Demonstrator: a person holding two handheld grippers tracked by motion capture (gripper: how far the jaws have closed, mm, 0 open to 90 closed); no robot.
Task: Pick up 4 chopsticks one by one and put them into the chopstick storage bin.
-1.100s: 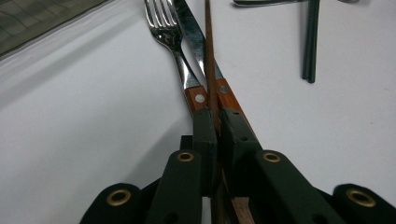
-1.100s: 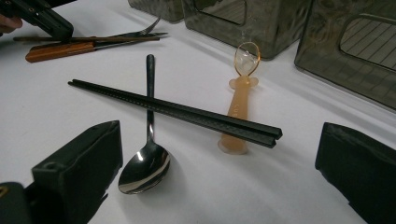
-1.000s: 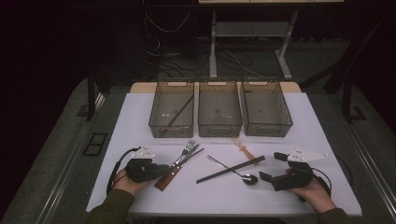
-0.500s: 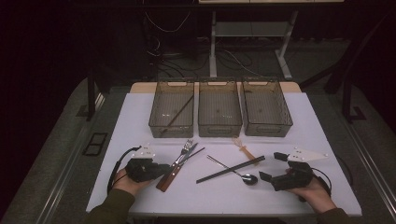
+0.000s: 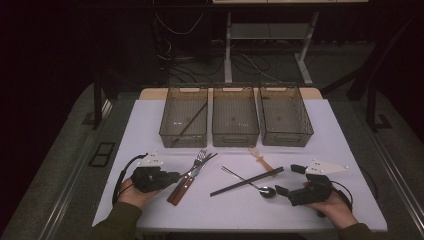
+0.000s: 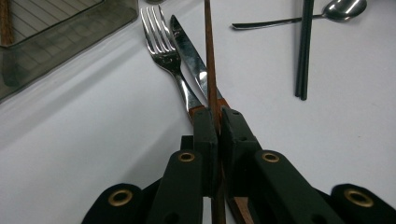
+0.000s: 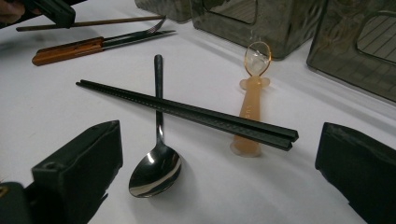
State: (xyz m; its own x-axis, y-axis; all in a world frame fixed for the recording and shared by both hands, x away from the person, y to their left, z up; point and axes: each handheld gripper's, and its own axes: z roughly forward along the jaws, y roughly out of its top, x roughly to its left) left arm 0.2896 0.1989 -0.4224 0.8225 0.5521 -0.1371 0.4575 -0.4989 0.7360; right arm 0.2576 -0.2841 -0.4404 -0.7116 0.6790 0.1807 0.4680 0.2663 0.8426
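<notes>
My left gripper pinches a thin brown wooden chopstick between its pressed-together jaws, low over the white table, just above the wood-handled steel fork and knife. I judge the step to be lifting that stick clear and carrying it to the left smoky plastic bin, where a matching stick already lies. Done well, I raise it straight up before swinging, so the tip does not drag the fork. My right gripper rests spread wide and empty before the steel spoon, black chopsticks and orange plastic spoon.
</notes>
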